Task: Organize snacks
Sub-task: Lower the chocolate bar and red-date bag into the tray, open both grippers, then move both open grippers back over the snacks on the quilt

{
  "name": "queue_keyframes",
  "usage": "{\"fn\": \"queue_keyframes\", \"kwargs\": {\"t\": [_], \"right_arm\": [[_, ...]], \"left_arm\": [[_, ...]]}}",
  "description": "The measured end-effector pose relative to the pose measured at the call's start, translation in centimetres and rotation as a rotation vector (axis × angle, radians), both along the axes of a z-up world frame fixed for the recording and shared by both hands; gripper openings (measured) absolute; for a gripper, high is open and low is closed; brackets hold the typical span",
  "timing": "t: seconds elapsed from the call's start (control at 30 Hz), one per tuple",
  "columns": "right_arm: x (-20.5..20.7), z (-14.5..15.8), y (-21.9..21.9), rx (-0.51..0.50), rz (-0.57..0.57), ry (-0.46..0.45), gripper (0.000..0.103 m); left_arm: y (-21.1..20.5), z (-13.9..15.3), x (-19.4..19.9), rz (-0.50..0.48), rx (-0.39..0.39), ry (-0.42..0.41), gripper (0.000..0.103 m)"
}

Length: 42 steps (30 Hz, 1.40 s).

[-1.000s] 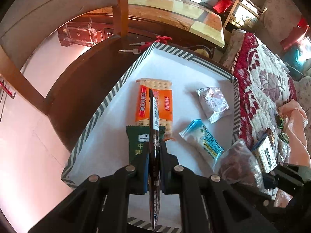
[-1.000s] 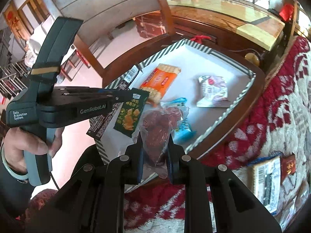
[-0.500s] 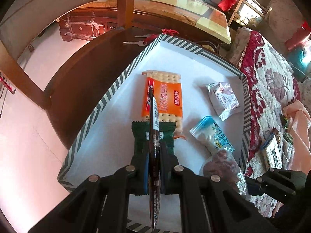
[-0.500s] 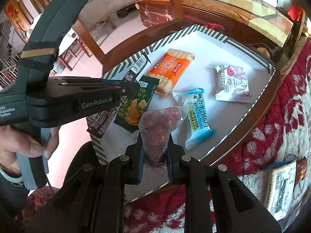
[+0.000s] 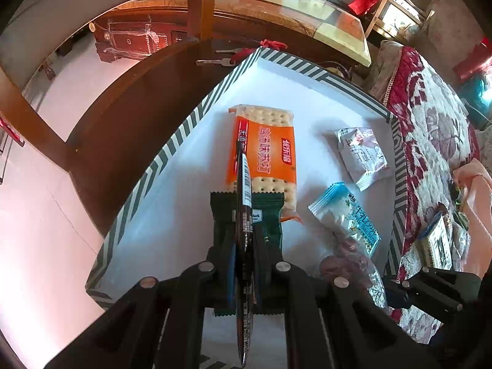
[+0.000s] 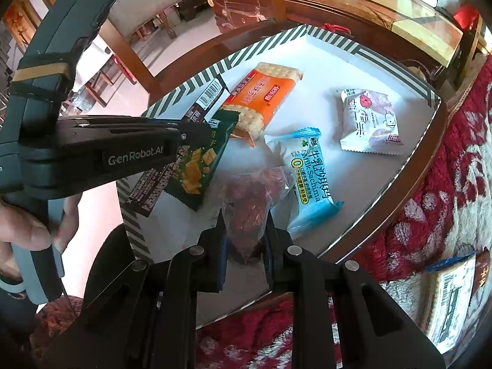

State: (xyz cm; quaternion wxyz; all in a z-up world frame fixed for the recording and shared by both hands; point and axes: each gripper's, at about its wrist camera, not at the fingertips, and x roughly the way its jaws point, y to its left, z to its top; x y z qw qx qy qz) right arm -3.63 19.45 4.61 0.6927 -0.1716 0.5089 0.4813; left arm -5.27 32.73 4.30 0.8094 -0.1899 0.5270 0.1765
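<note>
Left claw (image 5: pixel 244 247) pinches dark packet (image 5: pixel 244 184) edge-up, pointing forward.

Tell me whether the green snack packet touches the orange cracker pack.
Touching: in the left wrist view the green packet's top edge overlaps the orange cracker pack's lower end; the right wrist view shows this too.

Orange cracker pack (image 5: pixel 263 150); dark-green biscuit pouch (image 6: pixel 201 166); light-blue sachima wrapper (image 6: pixel 310 181); tray rim (image 5: pixel 172 150) striped (green-white chevrons).

Right gripper (image 6: pixel 244 230) is clamped on clear bag of red snacks (image 6: pixel 252 196) above white tray (image 6: pixel 353 70). Blue sachima packet (image 6: pixel 310 172) lies just beside the bag.
</note>
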Motion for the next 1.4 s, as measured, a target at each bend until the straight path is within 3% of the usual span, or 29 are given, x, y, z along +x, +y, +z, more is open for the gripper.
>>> {"fn": "queue_keyframes", "kwargs": {"t": [0.1,0.2,0.27,0.33,0.53,0.7,1.07,1.4], "right_arm": [[0.0,0.0,-0.1,-0.004,-0.005,-0.001,0.021],[0.0,0.3,-0.5,0.002,-0.02,-0.003,0.036],[0.1,0.8,-1.0,0.024,-0.03,0.008,0.037],[0.1,1.3,-1.5,0.037,-0.039,0.007,0.038],[0.5,2.3,-3.3,0.072,-0.077,0.023,0.04],[0.9,2.9,-5.2,0.095,-0.118,0.019,0.04],[2.1,3.1,-10.4,0.1,-0.208,0.013,0.04],[3.8,2.4,-18.7,0.075,-0.341,-0.003,0.04]], "left_arm": [[0.0,0.1,0.1,0.004,0.003,0.002,0.011],[0.1,0.1,0.0,0.016,-0.001,0.01,0.015],[0.2,0.2,-0.1,0.028,-0.006,0.011,0.025],[0.3,0.5,-0.4,0.05,-0.01,0.005,0.052],[-0.5,1.8,-0.7,0.048,0.026,-0.02,0.066],[-2.3,2.9,-0.5,0.021,0.066,-0.038,0.071],[-7.8,3.7,1.0,-0.076,0.074,-0.048,0.075],[-12.7,3.4,2.3,-0.169,0.062,-0.026,0.077]]}}
